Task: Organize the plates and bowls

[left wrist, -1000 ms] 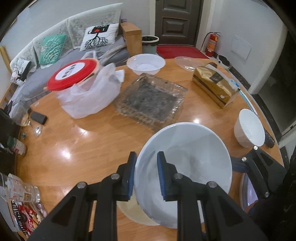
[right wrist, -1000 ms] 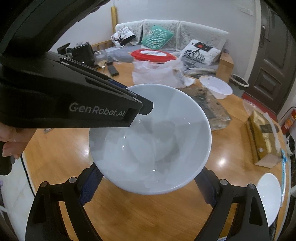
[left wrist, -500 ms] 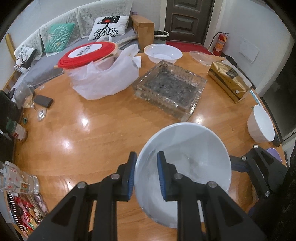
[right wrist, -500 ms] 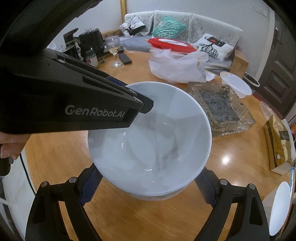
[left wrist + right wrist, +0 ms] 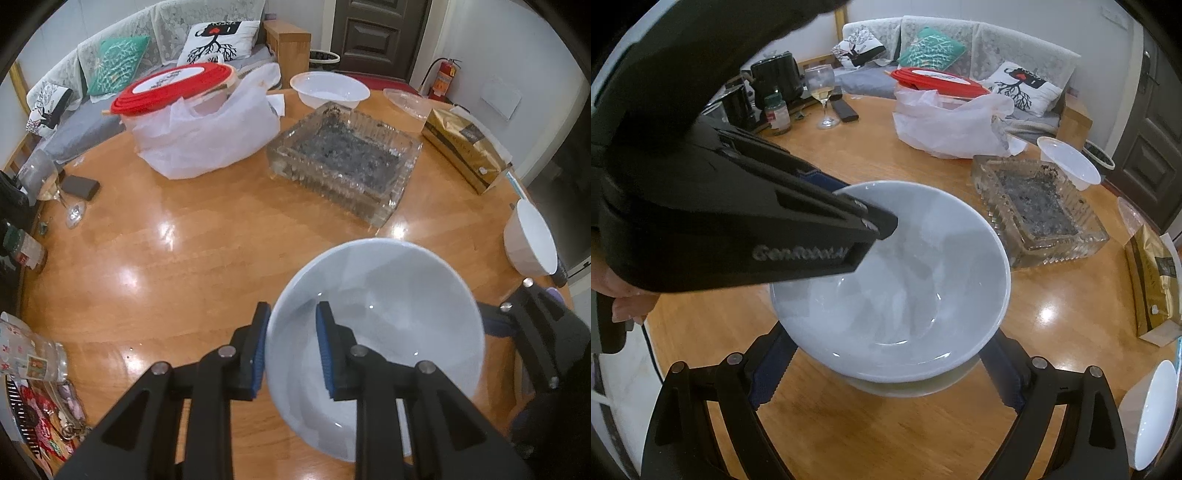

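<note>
Downward, left gripper (image 5: pixel 291 347) on bowl (image 5: pixel 388 314)

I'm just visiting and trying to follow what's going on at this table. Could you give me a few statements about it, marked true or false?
1. The left gripper pinches the rim of the big white bowl. True.
2. The right gripper is squeezed tight on a spoon. False: its jaws are wide apart and opening, one on each side of the big bowl, and no spoon is in view.
3. The wine glass lies tipped over. False: it stands upright on the wooden table.
4. A red lid sits above the white plastic bag. True.
5. The square glass dish is stacked inside the big bowl. False: it rests on the table, farther back.
</note>
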